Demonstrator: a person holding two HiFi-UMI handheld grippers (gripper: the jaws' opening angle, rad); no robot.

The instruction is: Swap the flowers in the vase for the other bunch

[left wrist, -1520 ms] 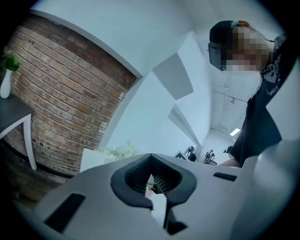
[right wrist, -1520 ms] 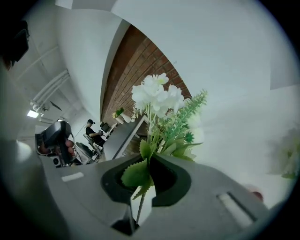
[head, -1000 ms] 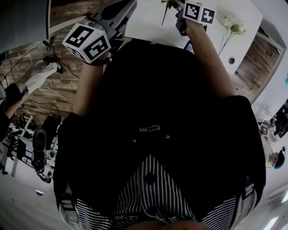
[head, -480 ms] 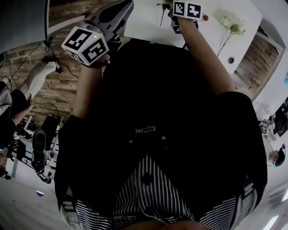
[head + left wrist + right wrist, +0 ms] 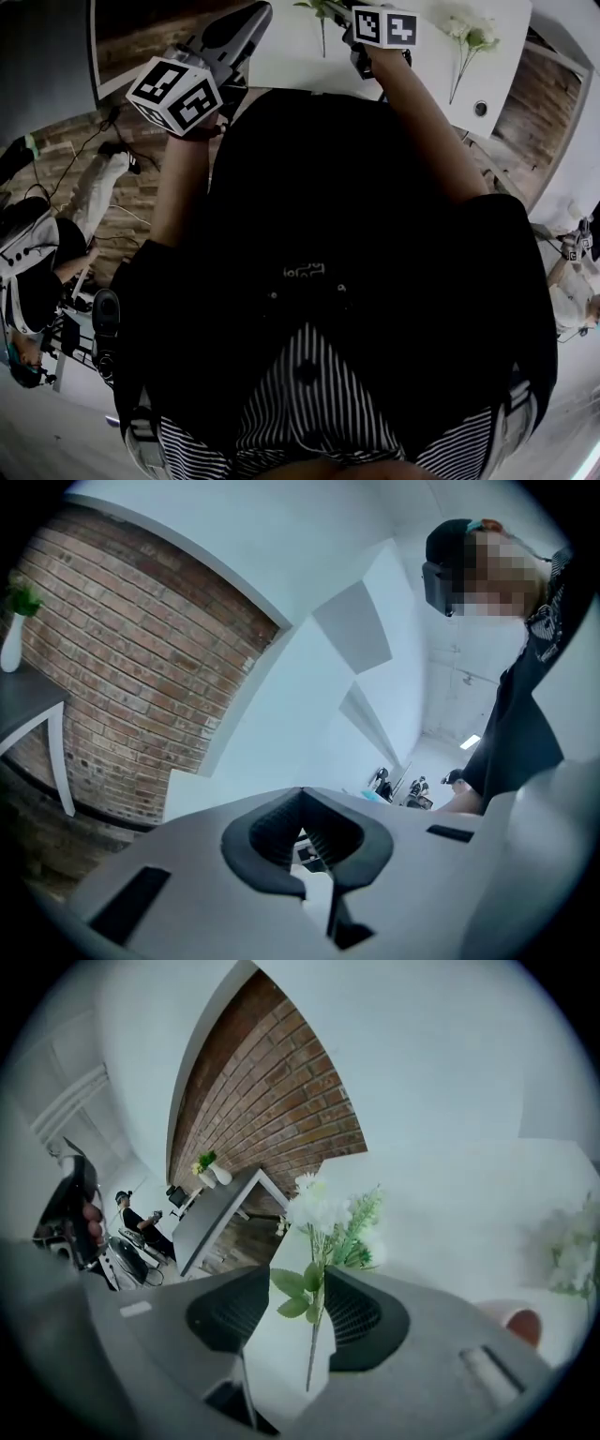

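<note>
Flower bunch (image 5: 319,1208) common to head, right gripper views

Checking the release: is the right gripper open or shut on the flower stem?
Open. On the right gripper, the jaws have just been opening and stand apart; the flower stem sits between them, unclamped.

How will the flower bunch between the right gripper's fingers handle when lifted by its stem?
The flower bunch looks light: thin stem, few leaves. Its wide white head may droop or swing. The right gripper has just been opening its fingers round the stem, which could slip.
</note>
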